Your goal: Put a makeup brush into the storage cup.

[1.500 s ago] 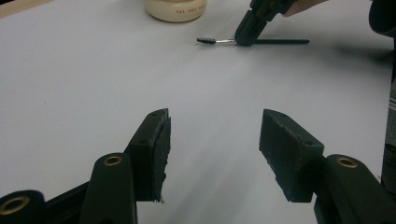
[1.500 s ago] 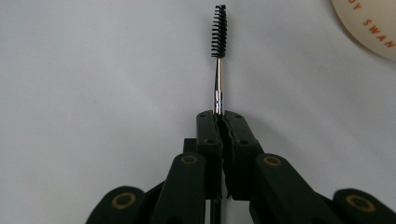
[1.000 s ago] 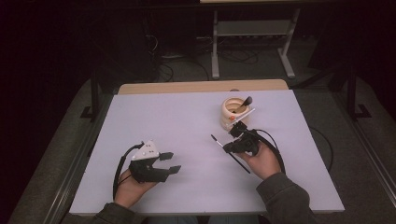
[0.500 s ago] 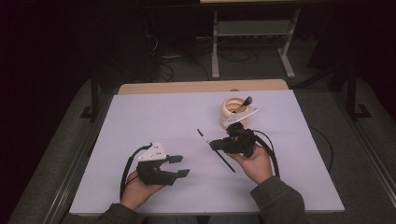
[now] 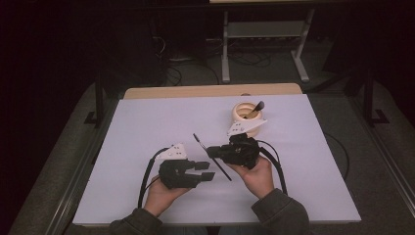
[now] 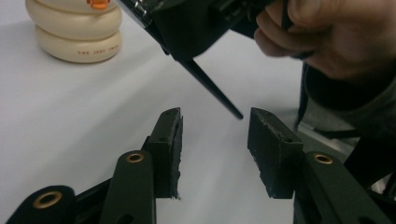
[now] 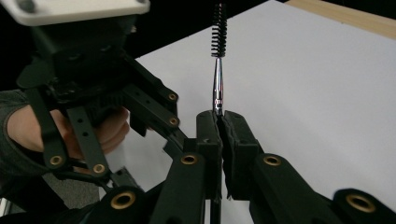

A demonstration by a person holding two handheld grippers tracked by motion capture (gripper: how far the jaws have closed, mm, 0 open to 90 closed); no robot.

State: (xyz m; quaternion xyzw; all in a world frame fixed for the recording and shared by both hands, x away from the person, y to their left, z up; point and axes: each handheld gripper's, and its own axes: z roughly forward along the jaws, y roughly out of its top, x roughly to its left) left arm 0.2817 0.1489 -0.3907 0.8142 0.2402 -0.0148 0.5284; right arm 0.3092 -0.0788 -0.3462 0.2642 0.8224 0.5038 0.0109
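I have one white surface (image 5: 147, 127) in front of me, with a strip of bare wood along its far edge. On it I count two hand-held grippers, one cream holder and two brushes. My left hand-held gripper (image 5: 206, 171) sits low and near the front edge in the high view, its two black jaws pointing toward the right one; in the left gripper view (image 6: 215, 140) they stand spread with bare surface between them, and they have just been closing, though nothing sits between the pads. The pointed black end of the brush hangs just beyond that gap, above the surface. My right hand-held gripper (image 5: 211, 152) is raised just to the right of the left one, and the two are near each other but apart. In the right gripper view (image 7: 220, 122) its jaws are pressed together on the brush (image 7: 217, 70), pinching the shiny metal part of the stem, so the black bristle head stands up beyond the jaws and the thin handle runs back under them. In the high view that brush (image 5: 201, 146) shows as a slim dark line slanting across the gripper, clear of the surface. The cream holder (image 5: 243, 113), built of stacked rings, stands on the far right part of the surface, behind the right gripper. A second brush (image 5: 256, 108) with a dark head leans in it.
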